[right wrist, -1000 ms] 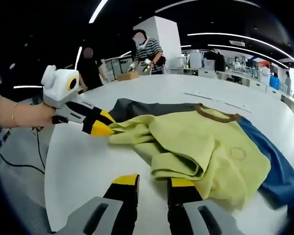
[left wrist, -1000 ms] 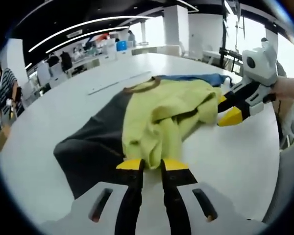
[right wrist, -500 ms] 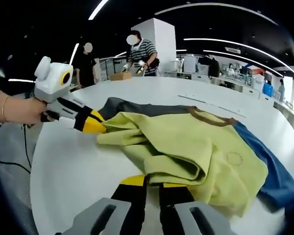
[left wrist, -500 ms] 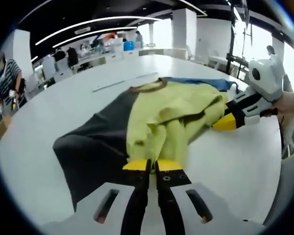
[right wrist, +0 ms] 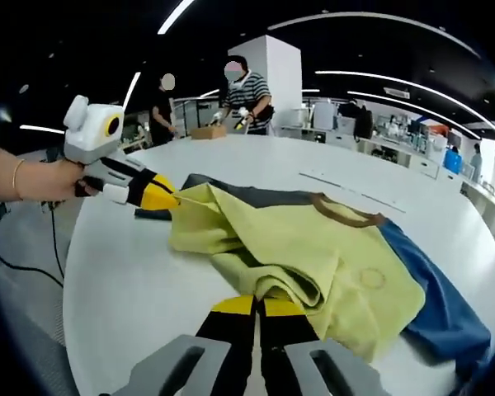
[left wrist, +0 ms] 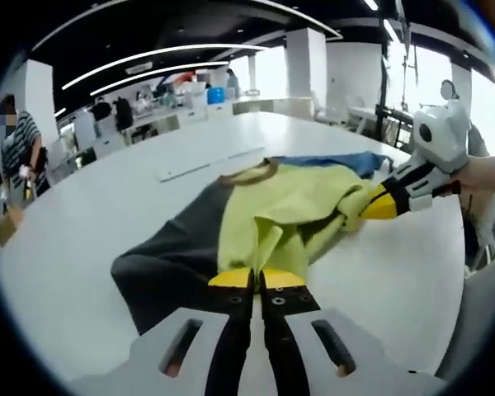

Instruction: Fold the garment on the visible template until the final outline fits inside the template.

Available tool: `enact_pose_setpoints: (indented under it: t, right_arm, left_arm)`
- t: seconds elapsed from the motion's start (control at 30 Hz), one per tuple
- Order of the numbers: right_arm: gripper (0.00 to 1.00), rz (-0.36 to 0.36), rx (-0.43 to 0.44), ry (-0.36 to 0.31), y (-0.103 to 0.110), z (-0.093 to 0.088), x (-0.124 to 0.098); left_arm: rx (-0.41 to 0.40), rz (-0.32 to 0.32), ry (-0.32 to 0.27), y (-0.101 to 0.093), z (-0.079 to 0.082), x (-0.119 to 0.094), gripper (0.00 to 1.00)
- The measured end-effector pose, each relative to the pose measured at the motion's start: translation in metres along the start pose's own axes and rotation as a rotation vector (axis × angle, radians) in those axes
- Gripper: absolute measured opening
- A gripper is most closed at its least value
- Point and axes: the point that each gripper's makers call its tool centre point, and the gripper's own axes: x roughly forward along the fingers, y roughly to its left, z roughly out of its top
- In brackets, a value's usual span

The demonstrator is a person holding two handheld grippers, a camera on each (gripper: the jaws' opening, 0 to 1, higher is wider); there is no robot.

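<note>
Yellow-green T-shirt (left wrist: 293, 210) (right wrist: 301, 247) with a brown collar (right wrist: 344, 212) is lying bunched and partly folded on the white round tabletop (left wrist: 99, 206) (right wrist: 140, 289), sitting over a dark grey panel (left wrist: 169, 260) (right wrist: 231, 191) on one side and a blue panel (left wrist: 334, 161) (right wrist: 441, 309) on the other; cannot tell whether those panels are template or part of the garment. Left tool (left wrist: 256, 279) (right wrist: 172, 198) is pinching a hem fold of the T-shirt, jaws drawn together on the cloth with almost no gap, at the shirt edge nearest the dark grey panel. Right tool (right wrist: 256, 305) (left wrist: 371, 206) is likewise clamping a thick fold of the T-shirt, jaws closed on it, at the shirt edge on the blue panel's side. In the left gripper view the right tool is coming in from the right, yellow tips buried in the cloth, a hand (left wrist: 487, 169) gripping it. In the right gripper view the left tool is coming in from the left, tips on the shirt corner, a hand (right wrist: 41, 177) with a bracelet holding it. A faint round print (right wrist: 369, 278) is showing on the T-shirt near the blue panel. Beyond the T-shirt, far side of the tabletop, a person in a striped top (right wrist: 246, 87) and another in dark clothes (right wrist: 165, 107) are standing by a cardboard box (right wrist: 208, 130). A thin strip (left wrist: 210, 163) is lying on the tabletop beyond the collar.
</note>
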Motion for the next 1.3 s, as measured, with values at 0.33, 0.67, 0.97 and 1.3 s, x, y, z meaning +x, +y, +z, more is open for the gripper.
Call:
enact_pose_setpoints:
  t: [0.33, 0.67, 0.97, 1.3]
  right_arm:
    - [0.00, -0.016, 0.037, 0.047, -0.006, -0.003, -0.043]
    - [0.00, -0.036, -0.047, 0.136, -0.005, -0.018, -0.088]
    - [0.00, -0.085, -0.026, 0.150, -0.011, -0.024, -0.117]
    - [0.00, -0.121, -0.038, 0.188, -0.015, -0.040, -0.149]
  left_arm:
    - [0.039, 0.027, -0.047, -0.004, 0.024, -0.025, 0.00]
    - [0.004, 0.052, -0.099, -0.008, 0.036, -0.059, 0.00]
    - [0.031, 0.040, -0.100, -0.014, 0.033, -0.085, 0.00]
    - [0.017, 0.013, -0.091, -0.026, 0.018, -0.113, 0.00]
